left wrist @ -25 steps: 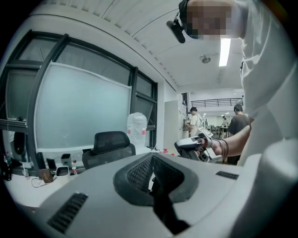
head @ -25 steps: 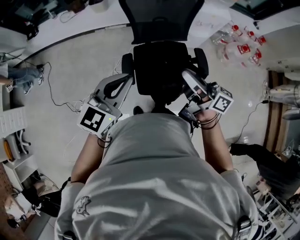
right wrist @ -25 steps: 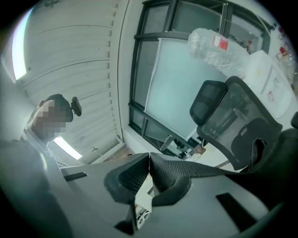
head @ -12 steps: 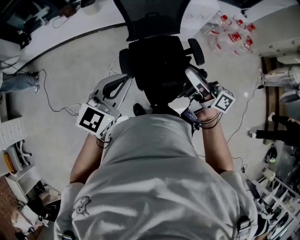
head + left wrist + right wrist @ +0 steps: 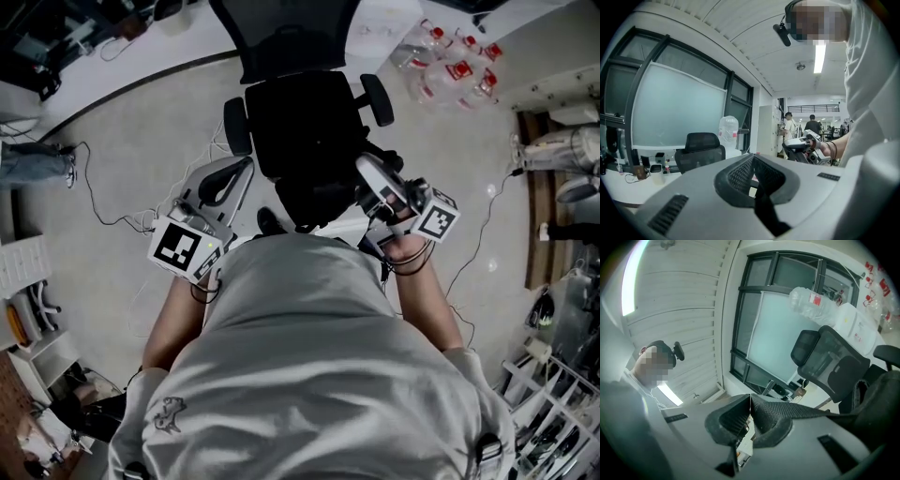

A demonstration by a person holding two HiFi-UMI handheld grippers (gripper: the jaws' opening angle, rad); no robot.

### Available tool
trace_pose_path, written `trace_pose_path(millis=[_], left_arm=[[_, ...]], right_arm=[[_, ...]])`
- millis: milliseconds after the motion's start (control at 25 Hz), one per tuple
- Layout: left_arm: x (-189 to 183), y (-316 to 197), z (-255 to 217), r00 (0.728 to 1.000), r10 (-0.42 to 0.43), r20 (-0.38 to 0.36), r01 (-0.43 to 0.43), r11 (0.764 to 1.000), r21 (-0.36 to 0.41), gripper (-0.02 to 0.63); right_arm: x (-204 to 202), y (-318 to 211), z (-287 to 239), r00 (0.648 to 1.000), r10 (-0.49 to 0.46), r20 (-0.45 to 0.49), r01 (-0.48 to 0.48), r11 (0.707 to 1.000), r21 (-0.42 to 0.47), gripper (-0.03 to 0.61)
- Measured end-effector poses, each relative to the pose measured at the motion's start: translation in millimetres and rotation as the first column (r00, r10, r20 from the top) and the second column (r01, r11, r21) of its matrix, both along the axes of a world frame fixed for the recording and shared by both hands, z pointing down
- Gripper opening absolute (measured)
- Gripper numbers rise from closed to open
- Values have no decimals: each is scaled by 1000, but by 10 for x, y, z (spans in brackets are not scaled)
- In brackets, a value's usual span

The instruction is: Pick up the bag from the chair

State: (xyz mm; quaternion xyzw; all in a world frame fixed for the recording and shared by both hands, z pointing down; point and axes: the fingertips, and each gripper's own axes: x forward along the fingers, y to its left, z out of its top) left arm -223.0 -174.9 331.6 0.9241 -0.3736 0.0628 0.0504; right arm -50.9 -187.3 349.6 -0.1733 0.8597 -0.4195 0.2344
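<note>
A black office chair (image 5: 305,103) stands in front of me, and a black bag (image 5: 314,192) hangs at the seat's near edge, hard to tell from the dark seat. My right gripper (image 5: 367,176) is at the bag's right side. In the right gripper view, that gripper (image 5: 750,398) is shut on the bag's black woven strap (image 5: 806,412), which runs right to the bag (image 5: 881,394). My left gripper (image 5: 239,171) is held left of the bag. In the left gripper view, it (image 5: 752,157) is shut with nothing between its jaws.
Several water bottles (image 5: 450,70) lie on the floor at the back right. A cable (image 5: 103,211) trails over the floor at the left. A white desk edge (image 5: 122,61) curves behind the chair. People stand at the left (image 5: 23,159) and right edges.
The chair has shifted up and slightly left in the head view. Both grippers have drawn back toward my body, the right one with the strap in it.
</note>
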Motion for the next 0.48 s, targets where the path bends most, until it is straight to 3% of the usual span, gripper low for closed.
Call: trace_pose_path(millis=[480], left_arm=[[887, 492, 42, 999, -39, 7, 39, 999, -3, 12]], right_arm=[[799, 384, 131, 999, -38, -34, 38, 999, 17, 34]])
